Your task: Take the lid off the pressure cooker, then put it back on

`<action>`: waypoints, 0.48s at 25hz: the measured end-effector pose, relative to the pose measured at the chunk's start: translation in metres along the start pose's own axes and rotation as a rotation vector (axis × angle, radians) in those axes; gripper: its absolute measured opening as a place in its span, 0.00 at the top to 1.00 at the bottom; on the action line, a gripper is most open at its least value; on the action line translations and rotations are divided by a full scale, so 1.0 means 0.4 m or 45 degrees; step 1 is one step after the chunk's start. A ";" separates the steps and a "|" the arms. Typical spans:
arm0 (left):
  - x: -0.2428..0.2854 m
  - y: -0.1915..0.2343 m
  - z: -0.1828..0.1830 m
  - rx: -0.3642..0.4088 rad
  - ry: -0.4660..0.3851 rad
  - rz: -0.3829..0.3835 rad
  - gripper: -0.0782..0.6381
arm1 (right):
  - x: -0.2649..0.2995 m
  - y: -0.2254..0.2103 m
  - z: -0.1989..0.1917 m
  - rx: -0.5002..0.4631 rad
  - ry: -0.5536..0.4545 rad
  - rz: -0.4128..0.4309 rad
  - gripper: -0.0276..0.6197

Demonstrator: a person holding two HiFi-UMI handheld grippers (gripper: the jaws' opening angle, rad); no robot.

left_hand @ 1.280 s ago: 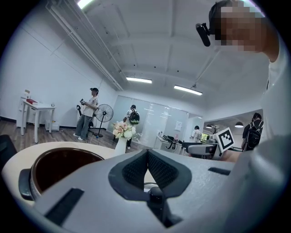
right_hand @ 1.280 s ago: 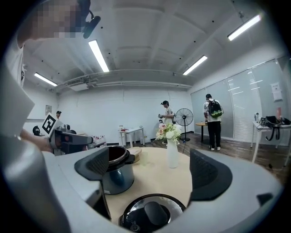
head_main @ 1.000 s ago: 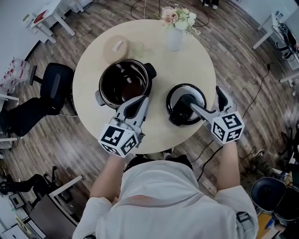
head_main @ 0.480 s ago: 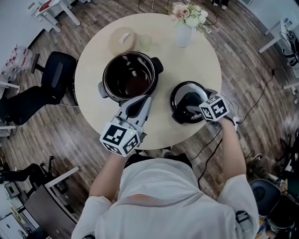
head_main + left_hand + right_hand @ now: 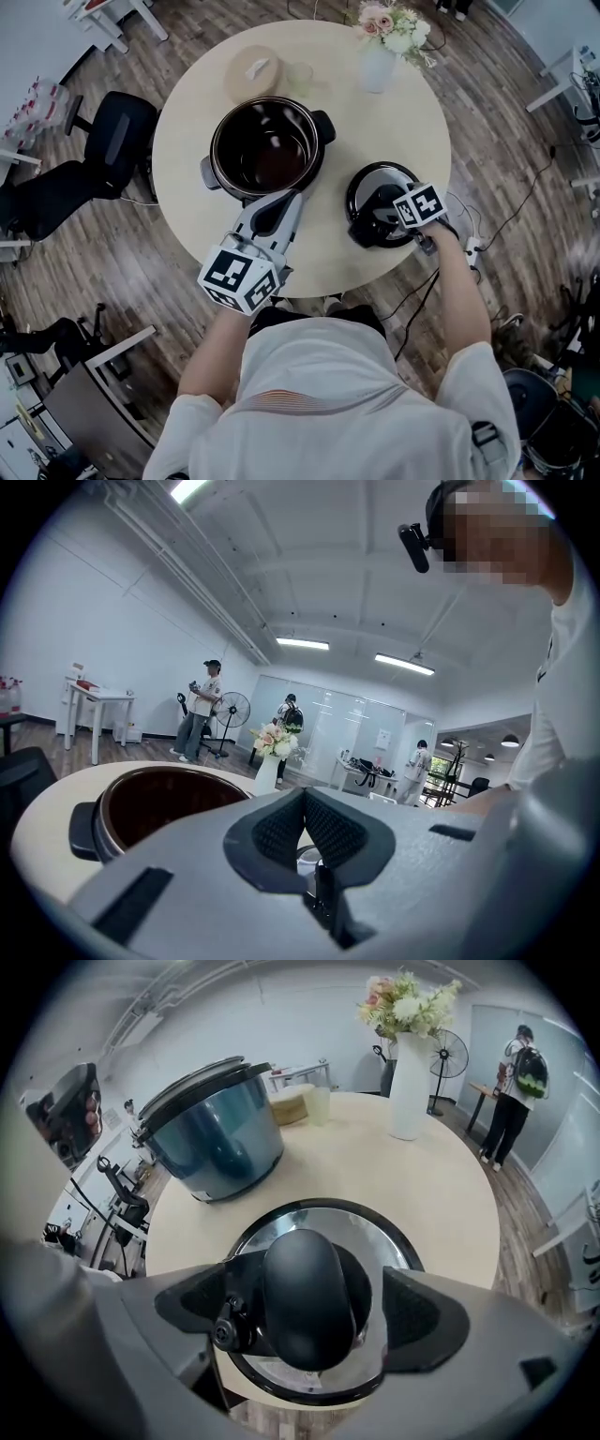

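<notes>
The open pressure cooker stands left of centre on the round table, its dark inner pot empty. Its lid, chrome with a black handle, lies flat on the table to the right. My right gripper points steeply down over the lid. In the right gripper view its jaws stand open on either side of the handle, and the pads do not press on it. My left gripper hovers at the cooker's near rim, shut on nothing. The cooker shows beyond it.
A white vase of flowers, a clear cup and a round beige container stand at the table's far side. The lid lies close to the near right edge. A black office chair is left of the table. People stand far off.
My right gripper has dropped and tipped downward from beside the lid to straddle its handle. The left gripper has barely moved and stays shut.
</notes>
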State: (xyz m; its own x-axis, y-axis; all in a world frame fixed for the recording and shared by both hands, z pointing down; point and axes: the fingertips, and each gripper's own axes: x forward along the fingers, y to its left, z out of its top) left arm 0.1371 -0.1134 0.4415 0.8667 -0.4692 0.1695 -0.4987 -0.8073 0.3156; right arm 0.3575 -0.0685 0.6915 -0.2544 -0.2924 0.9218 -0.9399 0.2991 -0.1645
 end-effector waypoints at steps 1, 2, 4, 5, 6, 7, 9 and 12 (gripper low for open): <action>-0.003 0.001 -0.002 -0.003 0.001 0.005 0.88 | 0.002 0.002 -0.003 -0.006 0.010 0.002 0.14; -0.005 0.003 -0.004 -0.006 0.001 0.010 0.88 | 0.004 0.003 -0.005 -0.015 0.016 0.002 0.14; -0.007 0.008 -0.002 -0.009 -0.002 0.016 0.88 | 0.006 0.004 -0.006 -0.032 0.027 -0.004 0.15; -0.007 0.009 0.001 -0.009 -0.004 0.017 0.88 | 0.008 0.003 -0.006 -0.036 0.031 -0.007 0.15; -0.007 0.009 0.003 -0.008 -0.006 0.017 0.88 | 0.009 0.002 -0.006 -0.036 0.034 -0.011 0.15; -0.007 0.009 0.005 -0.006 -0.008 0.015 0.88 | 0.011 0.001 -0.005 -0.035 0.034 -0.016 0.15; -0.009 0.009 0.006 -0.005 -0.008 0.014 0.88 | 0.012 -0.002 -0.005 -0.033 0.032 -0.028 0.15; -0.012 0.014 0.003 -0.007 -0.003 0.019 0.88 | 0.015 -0.005 -0.005 -0.044 0.040 -0.046 0.21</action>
State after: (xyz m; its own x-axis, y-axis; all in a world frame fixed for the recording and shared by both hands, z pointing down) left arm 0.1302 -0.1159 0.4414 0.8593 -0.4816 0.1720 -0.5112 -0.7984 0.3182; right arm 0.3585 -0.0689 0.6981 -0.2125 -0.2754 0.9376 -0.9399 0.3202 -0.1189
